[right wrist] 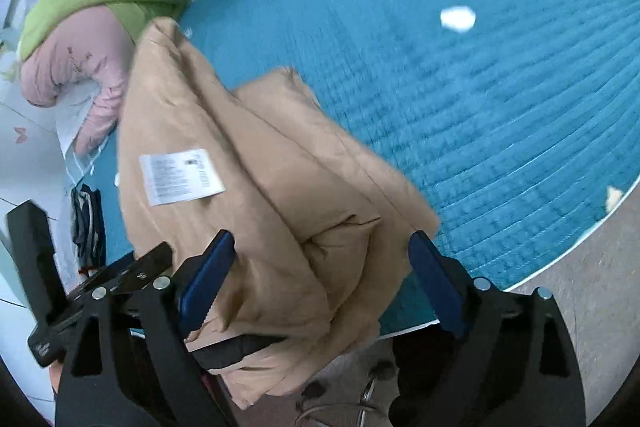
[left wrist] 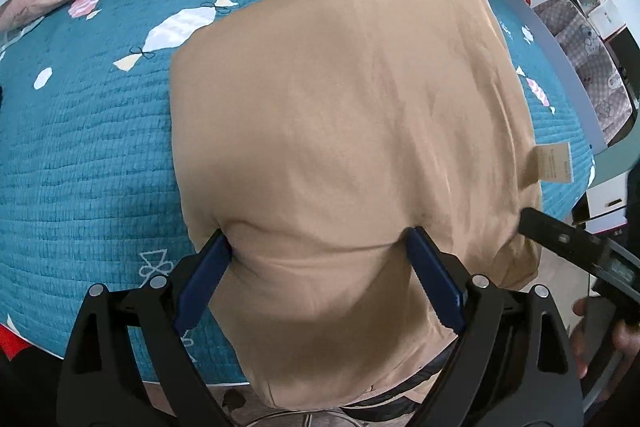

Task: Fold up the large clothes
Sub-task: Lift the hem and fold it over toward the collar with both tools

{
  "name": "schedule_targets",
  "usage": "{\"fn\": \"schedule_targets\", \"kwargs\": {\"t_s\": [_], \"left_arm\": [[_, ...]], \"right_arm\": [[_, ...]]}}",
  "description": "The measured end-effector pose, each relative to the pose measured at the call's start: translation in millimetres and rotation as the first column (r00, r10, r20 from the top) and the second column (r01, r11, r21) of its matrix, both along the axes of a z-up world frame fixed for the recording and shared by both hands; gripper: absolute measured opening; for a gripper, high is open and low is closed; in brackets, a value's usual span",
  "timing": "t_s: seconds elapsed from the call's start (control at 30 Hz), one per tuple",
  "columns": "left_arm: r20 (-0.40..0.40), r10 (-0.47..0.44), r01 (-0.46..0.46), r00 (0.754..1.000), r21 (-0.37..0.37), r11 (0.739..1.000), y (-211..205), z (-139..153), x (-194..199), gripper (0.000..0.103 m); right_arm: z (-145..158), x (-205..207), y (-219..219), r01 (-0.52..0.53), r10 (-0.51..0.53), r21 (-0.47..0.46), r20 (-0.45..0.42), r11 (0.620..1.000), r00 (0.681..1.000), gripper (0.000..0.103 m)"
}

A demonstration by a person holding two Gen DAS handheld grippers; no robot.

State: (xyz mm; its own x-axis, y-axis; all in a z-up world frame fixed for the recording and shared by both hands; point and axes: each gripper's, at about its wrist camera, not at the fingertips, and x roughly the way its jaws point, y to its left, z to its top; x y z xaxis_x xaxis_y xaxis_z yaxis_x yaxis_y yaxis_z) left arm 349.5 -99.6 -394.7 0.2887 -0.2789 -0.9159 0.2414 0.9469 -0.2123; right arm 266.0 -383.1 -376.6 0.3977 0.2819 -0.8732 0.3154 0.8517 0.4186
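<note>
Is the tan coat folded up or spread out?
Folded. The tan coat lies as a compact bundle with stacked layers on the blue quilt.

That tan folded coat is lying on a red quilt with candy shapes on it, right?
Not quite: the quilt is teal blue, not red. The left wrist view shows it plainly, with white and pink candy shapes. The tan folded coat does lie on it.
</note>
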Motion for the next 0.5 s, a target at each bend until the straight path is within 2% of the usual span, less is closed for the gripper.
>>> {"fn": "schedule_targets", "kwargs": {"t_s": [0.07, 0.17, 0.27, 0.37, 0.5], "left_arm": [[-0.002, -0.004, 0.004, 1.000, 0.016, 1.000, -6.1, 1.0, 0.3, 0.088], [0.001, -0.027, 0.027, 1.000, 0.033, 0.999, -14.7, 2.2, 4.0, 0.088], [0.002, -0.045, 0.045, 0.999, 0.042, 0.998, -16.9, 1.5, 5.1, 0.088], [0.001, -0.035, 0.035, 0.999, 0.020, 0.999, -11.6, -1.5, 5.3, 0.090], [0.007, -0.032, 0.032, 0.999, 0.019, 0.999, -9.5, -3.7, 6.2, 0.090]], "right_arm": [[-15.3, 4.5, -1.0, -0.010, 0.012, 0.040, -0.064, 0.999, 0.998, 0.086], [-39.7, 1.7, -9.1, 0.031, -0.016, 0.141, -0.110, 0.990, 0.994, 0.087], [-66.9, -3.7, -18.4, 0.093, -0.055, 0.268, -0.146, 0.959, 0.988, 0.090], [-75.3, -9.4, -16.1, 0.086, -0.057, 0.290, -0.108, 0.953, 0.993, 0.096], [-76.2, -11.5, -11.9, 0.101, -0.065, 0.348, -0.115, 0.932, 0.991, 0.095]]}}
